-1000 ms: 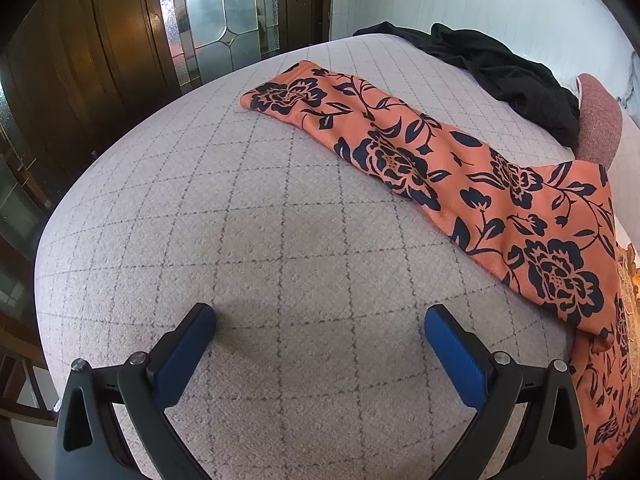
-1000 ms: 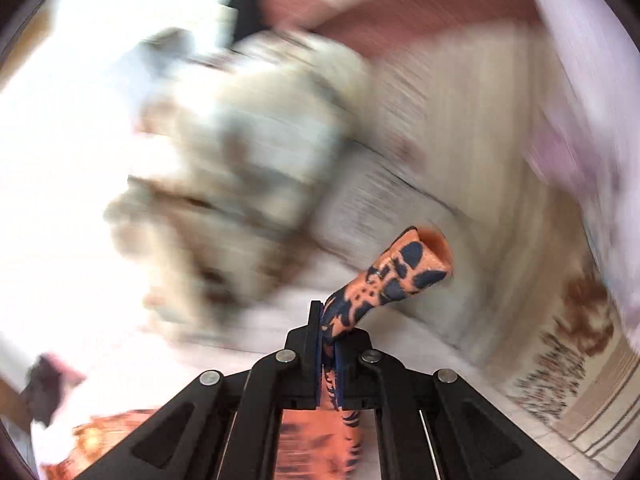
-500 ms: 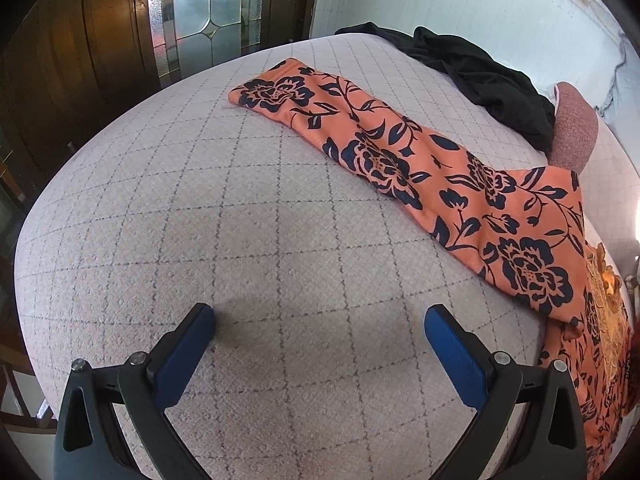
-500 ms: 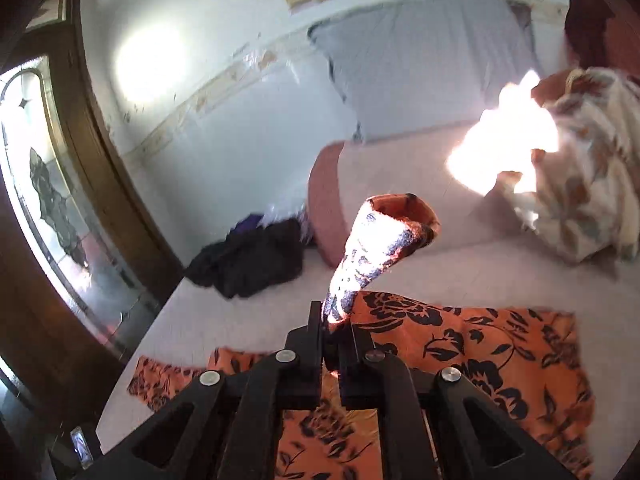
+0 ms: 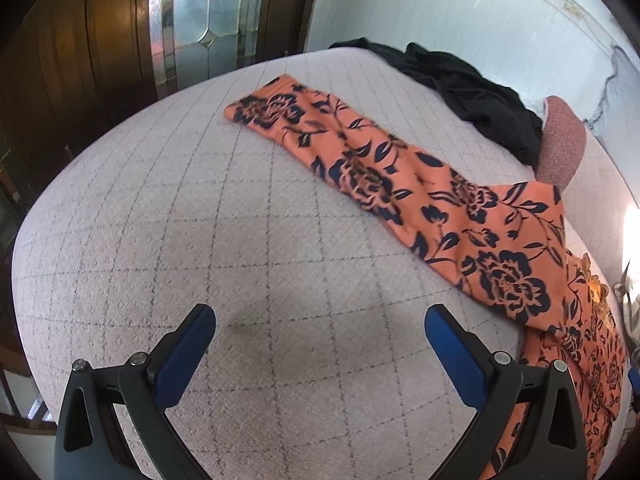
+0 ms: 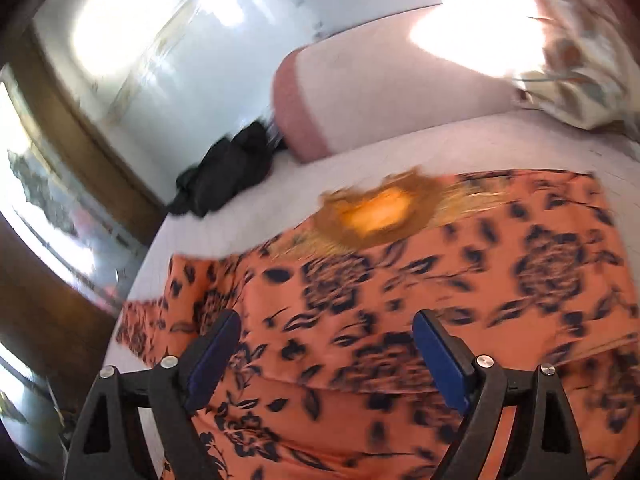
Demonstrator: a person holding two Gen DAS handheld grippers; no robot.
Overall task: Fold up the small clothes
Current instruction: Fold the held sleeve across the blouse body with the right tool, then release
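Observation:
An orange garment with dark floral print [image 5: 400,184] lies spread on the quilted bed [image 5: 200,220], one long part stretching to the far left. In the right wrist view the garment [image 6: 400,320] fills the lower frame, with a golden embroidered patch [image 6: 376,212] near its far edge. My left gripper [image 5: 320,328] is open and empty above bare quilt, left of the garment. My right gripper [image 6: 326,336] is open just above the garment, holding nothing.
A black garment [image 5: 472,92] lies heaped at the bed's far side, beside a pink-ended bolster pillow [image 5: 560,144]; both show in the right wrist view [image 6: 228,168]. A floral pillow [image 6: 580,80] sits far right. A wooden door with glass [image 5: 192,20] stands beyond the bed.
My right gripper has let go of the orange cloth it pinched, opened, and now points down at the garment. My left gripper stayed open, the view shifting slightly.

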